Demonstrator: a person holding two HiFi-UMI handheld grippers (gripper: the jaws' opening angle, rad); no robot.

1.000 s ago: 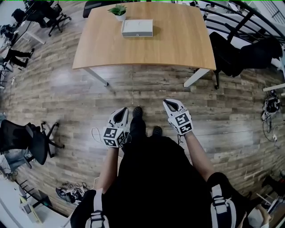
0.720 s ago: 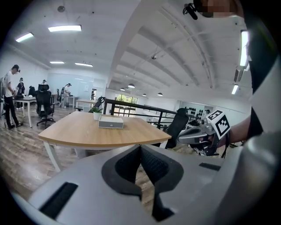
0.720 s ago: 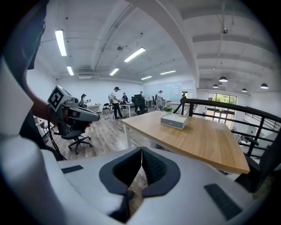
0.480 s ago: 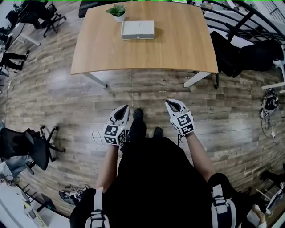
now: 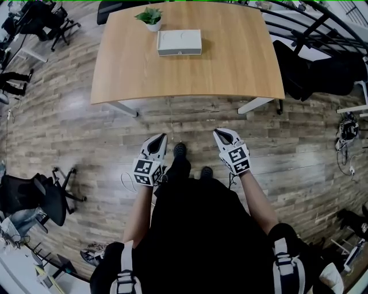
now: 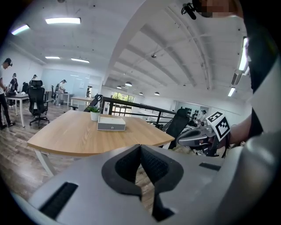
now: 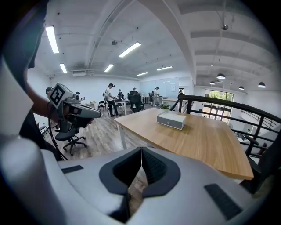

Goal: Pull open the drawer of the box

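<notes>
The dark padded fingers (image 6: pixel 127 163) of the left gripper (image 5: pixel 160 139) are pressed together with nothing between them. The fingers (image 7: pixel 154 169) of the right gripper (image 5: pixel 221 134) are likewise closed on nothing. Both grippers are held side by side over the brown wood-plank floor (image 5: pixel 86 132), with 2 dark shoes (image 5: pixel 179 150) seen between them. A black swivel office chair (image 5: pixel 34 192) is seen at the near left. Farther off, well apart from both grippers, stands the light wooden table with rounded edges (image 5: pixel 190 72). The flat white-grey rectangular box (image 5: pixel 179 42) lies on its far part, left of centre, with the drawer pushed in. A small green plant in a white pot (image 5: pixel 150 17) is set just beyond the box's left end. A black metal railing (image 5: pixel 322 28) runs at the far right.
</notes>
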